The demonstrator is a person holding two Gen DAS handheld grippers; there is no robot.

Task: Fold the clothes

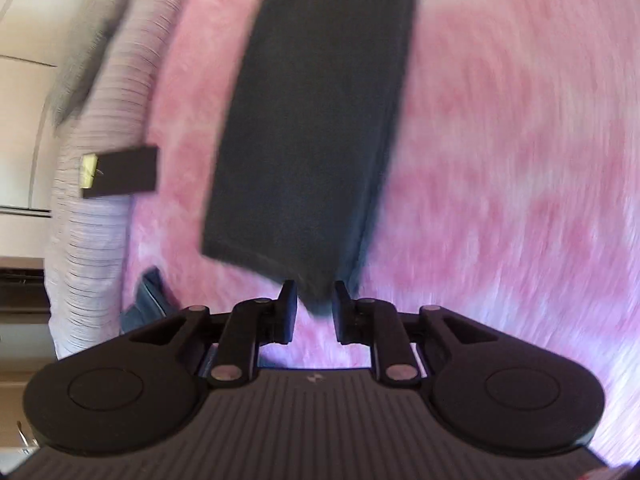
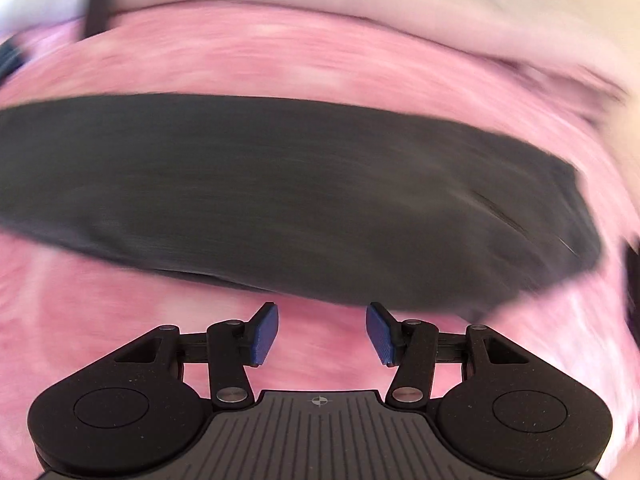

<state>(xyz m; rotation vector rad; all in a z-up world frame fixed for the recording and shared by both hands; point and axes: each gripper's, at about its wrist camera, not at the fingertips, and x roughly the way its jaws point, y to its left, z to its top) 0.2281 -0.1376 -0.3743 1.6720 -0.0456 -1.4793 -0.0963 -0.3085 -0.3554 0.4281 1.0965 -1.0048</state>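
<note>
A dark grey garment [image 1: 316,120], folded into a long strip, lies on a fluffy pink blanket [image 1: 500,160]. In the left wrist view its near corner sits between the fingers of my left gripper [image 1: 315,304]. The jaws stand a little apart and the pads do not seem to press on the cloth. In the right wrist view the same garment [image 2: 300,184] stretches crosswise just beyond my right gripper [image 2: 322,314]. That gripper hangs open over the pink blanket [image 2: 320,60] with nothing between its blue pads [image 2: 266,332]. Both views are blurred.
A ribbed pale lilac cover [image 1: 92,220] runs along the blanket's left edge, with a dark flat piece bearing a yellow label [image 1: 120,178] on it. A blue piece of cloth [image 1: 146,300] lies near the left gripper. Pale cupboard fronts [image 1: 20,120] stand beyond.
</note>
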